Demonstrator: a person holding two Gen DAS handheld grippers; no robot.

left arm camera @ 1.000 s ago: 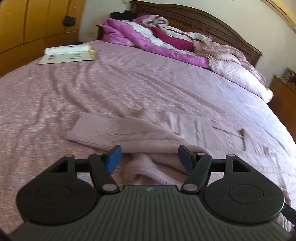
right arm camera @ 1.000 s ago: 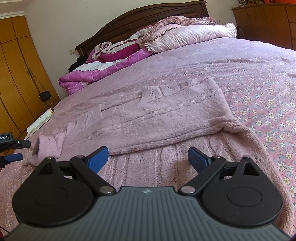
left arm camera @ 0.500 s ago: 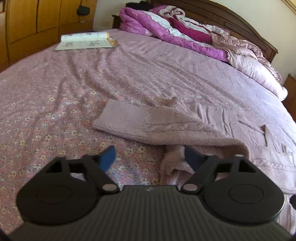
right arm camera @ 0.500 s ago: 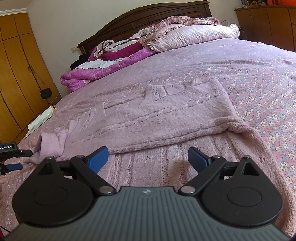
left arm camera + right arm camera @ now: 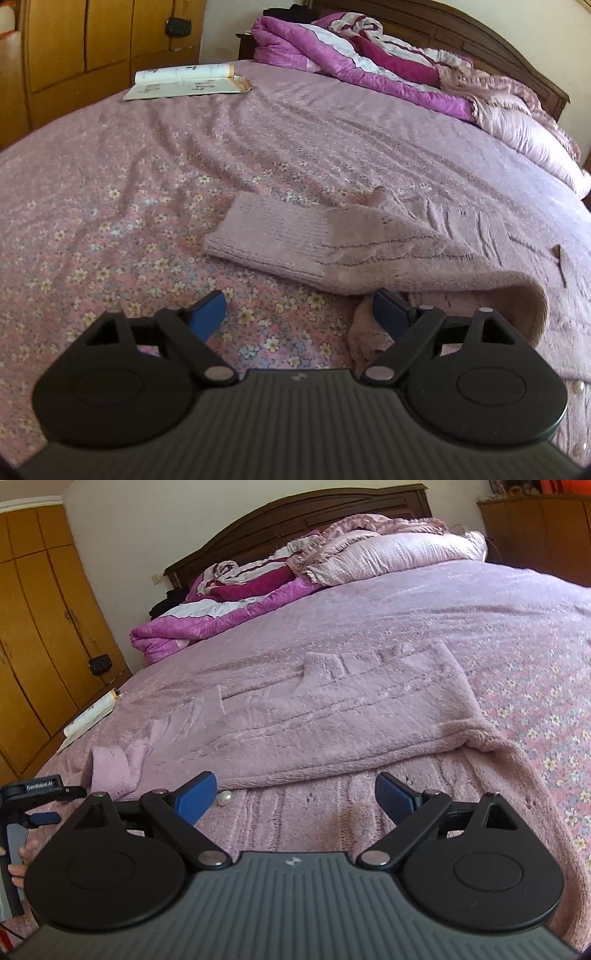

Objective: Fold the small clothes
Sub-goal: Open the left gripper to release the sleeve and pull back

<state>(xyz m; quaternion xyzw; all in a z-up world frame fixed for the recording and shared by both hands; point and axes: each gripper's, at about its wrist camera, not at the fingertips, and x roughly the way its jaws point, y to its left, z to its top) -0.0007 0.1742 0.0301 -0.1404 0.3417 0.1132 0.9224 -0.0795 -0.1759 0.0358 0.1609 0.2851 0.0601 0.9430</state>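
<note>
A pale pink knitted cardigan (image 5: pixel 351 716) lies spread across the flowered bedspread (image 5: pixel 110 221), partly folded: one panel is laid over the body, and a sleeve with its ribbed cuff (image 5: pixel 266 236) is turned across toward the wardrobe side of the bed. It looks placed that way so the garment narrows into a tidy strip before the next fold.

The left tongs (image 5: pixel 299 314) have just been opening, and they now stand wide apart, low over the bedspread at the sweater's near edge. Nothing is between the blue pads; the left pad (image 5: pixel 208 314) sits over bare sheet, while the right one is just beside a bunched lump of knit under the folded sleeve. I'd judge the sleeve has been let go where it was meant to lie.

The right tongs (image 5: pixel 295 797) also stand apart and empty, hovering over the lower hem of the cardigan, near a small pearly button (image 5: pixel 225 797). They seem poised there to take the hem for the next fold, or to steady the fabric.

In the right-hand view the person's fingers (image 5: pixel 22 856) wrap the left handle at the edge. An open book (image 5: pixel 184 79) lies far off near the bed's corner, and a rumpled magenta quilt (image 5: pixel 351 62) is heaped at the headboard, both well clear of the work.
</note>
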